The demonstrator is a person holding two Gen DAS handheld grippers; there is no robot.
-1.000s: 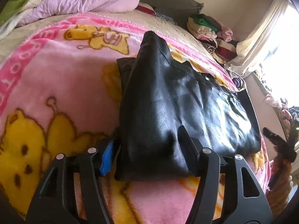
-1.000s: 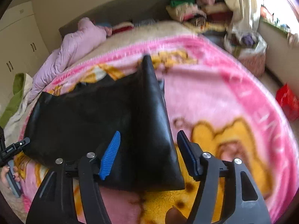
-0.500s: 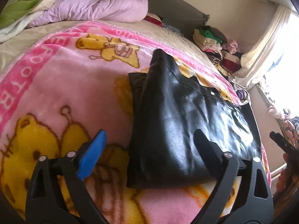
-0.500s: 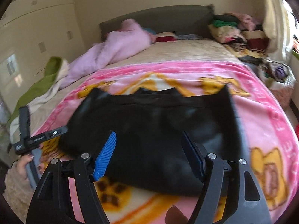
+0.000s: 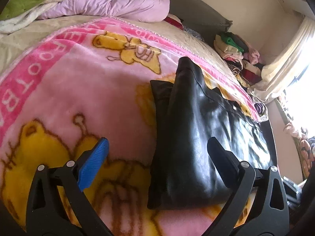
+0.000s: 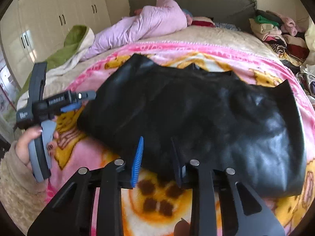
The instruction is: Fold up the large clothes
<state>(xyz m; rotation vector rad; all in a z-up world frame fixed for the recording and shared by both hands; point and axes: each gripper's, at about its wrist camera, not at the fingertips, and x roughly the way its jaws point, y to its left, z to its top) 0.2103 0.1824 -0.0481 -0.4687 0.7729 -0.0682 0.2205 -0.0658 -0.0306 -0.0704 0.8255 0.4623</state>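
Note:
A black leather garment (image 6: 196,114) lies folded flat on a pink cartoon blanket (image 5: 78,98) on the bed. In the left wrist view the garment (image 5: 193,137) shows end-on, its near folded edge between my fingers. My left gripper (image 5: 157,149) is open and empty, hovering at that edge; it also shows from outside at the left of the right wrist view (image 6: 65,102). My right gripper (image 6: 157,157) has its jaws narrowed to a small gap over the garment's front edge, with nothing clearly held between them.
A lilac quilted coat (image 6: 149,23) and a green and cream blanket (image 6: 72,41) lie at the head of the bed. A pile of folded clothes (image 6: 275,31) sits at the far right corner. White wardrobes (image 6: 49,19) stand at the left, a bright window (image 5: 295,68) at the right.
My left gripper let go of the garment's end, opened wide and drew back to the left. My right gripper swung round to the front edge and narrowed its jaws.

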